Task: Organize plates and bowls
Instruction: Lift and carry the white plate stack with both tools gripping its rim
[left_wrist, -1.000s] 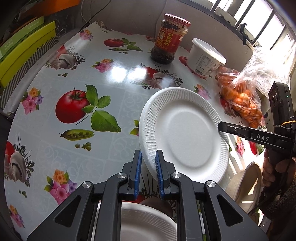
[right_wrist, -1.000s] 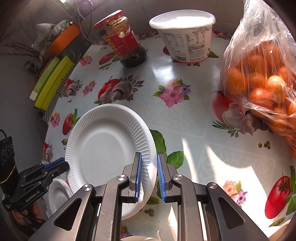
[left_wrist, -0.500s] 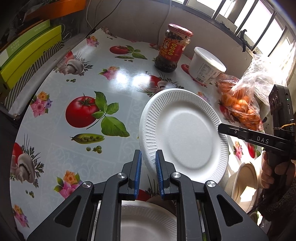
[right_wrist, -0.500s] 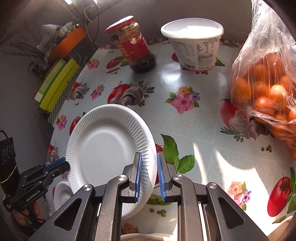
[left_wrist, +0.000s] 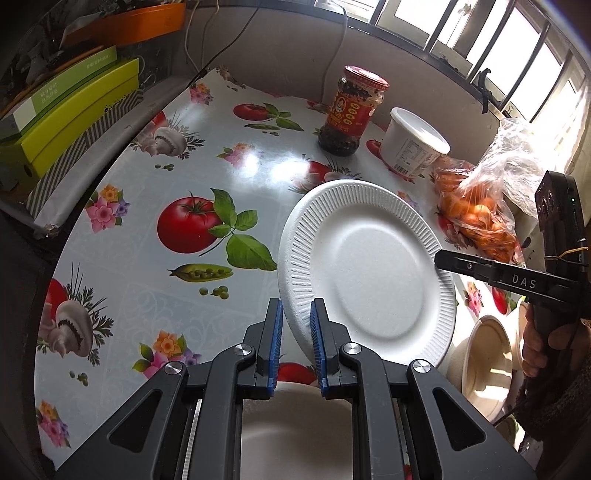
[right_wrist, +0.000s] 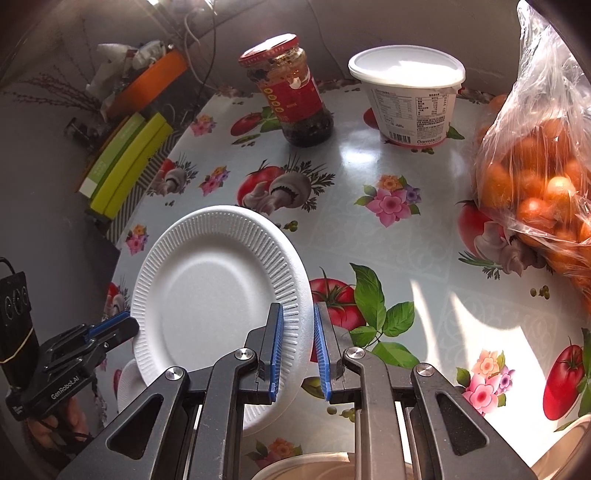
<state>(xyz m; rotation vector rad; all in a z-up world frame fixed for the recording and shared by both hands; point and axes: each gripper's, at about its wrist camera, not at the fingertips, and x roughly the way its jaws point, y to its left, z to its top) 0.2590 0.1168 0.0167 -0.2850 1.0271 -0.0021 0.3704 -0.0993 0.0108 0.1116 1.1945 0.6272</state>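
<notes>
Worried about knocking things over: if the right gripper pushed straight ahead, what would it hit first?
Probably the red-lidded jar; the right gripper, holding the foam plate, points toward it. Depth is uncertain.

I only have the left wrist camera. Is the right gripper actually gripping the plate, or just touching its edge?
Observer: The right wrist view shows the plate rim between the right gripper pads, so it looks clamped.
Operator: Anything under that gripper?
Observer: A pale bowl rim sits just beneath it.
Operator: And the left gripper from there?
Observer: The left gripper bites the opposite rim; a white dish lies below it.
</notes>
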